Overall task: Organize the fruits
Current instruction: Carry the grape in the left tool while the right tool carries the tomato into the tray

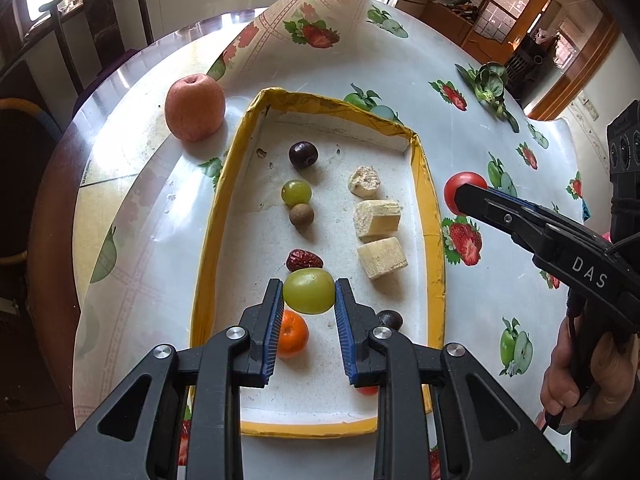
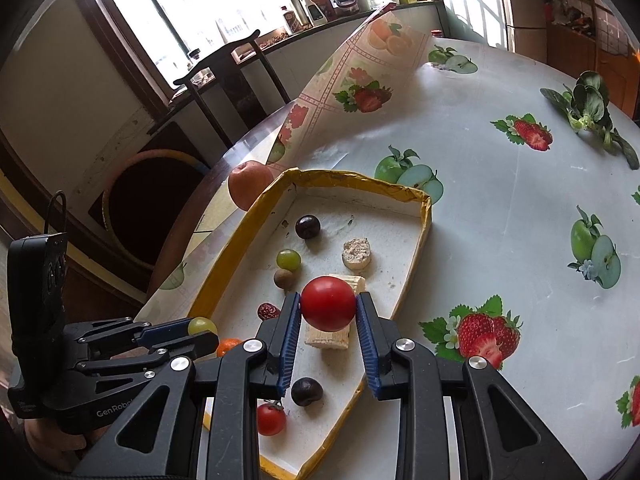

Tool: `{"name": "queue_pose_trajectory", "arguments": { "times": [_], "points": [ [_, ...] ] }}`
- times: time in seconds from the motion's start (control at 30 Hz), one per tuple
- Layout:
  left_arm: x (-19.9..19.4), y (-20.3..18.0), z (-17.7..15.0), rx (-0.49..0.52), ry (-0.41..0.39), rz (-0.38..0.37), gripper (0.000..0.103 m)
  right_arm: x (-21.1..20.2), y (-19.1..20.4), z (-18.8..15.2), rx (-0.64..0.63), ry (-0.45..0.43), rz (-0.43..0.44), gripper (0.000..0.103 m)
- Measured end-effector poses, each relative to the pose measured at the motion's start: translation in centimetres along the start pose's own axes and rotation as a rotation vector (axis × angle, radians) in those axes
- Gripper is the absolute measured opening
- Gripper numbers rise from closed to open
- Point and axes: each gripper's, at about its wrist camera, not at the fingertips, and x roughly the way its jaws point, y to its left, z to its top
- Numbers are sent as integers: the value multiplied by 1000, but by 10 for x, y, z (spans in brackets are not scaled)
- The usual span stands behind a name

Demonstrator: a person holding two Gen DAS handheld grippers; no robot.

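A shallow white tray with a yellow rim [image 1: 434, 216] [image 2: 424, 220] holds small fruits: a dark plum [image 1: 303, 155], a green grape [image 1: 296, 192], a brown longan [image 1: 301, 215], a red date [image 1: 304, 260], an orange [image 1: 294, 334] and three banana pieces [image 1: 377, 218]. My left gripper [image 1: 309, 292] is shut on a large green grape [image 1: 309, 291] above the tray. My right gripper [image 2: 328, 304] is shut on a red tomato [image 2: 328, 303] over the tray's right side; it shows in the left wrist view [image 1: 466, 194].
A big apple [image 1: 195, 107] [image 2: 249, 184] sits left of the tray. A leafy green vegetable [image 2: 588, 116] lies at the far right. The fruit-print tablecloth is folded up behind the tray [image 2: 360, 80]. Another dark plum [image 2: 306, 391] and small tomato [image 2: 271, 419] lie at the tray's near end.
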Motion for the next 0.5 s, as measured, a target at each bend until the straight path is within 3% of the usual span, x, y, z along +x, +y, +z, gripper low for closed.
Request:
{"name": "queue_pose_trajectory", "arguments": {
  "times": [0.3, 0.5],
  "points": [
    [29, 8, 47, -25, -5, 23, 23, 37, -11, 47, 10, 3, -38, 28],
    [53, 10, 52, -20, 29, 45, 23, 67, -21, 54, 28, 32, -61, 28]
  ]
}}
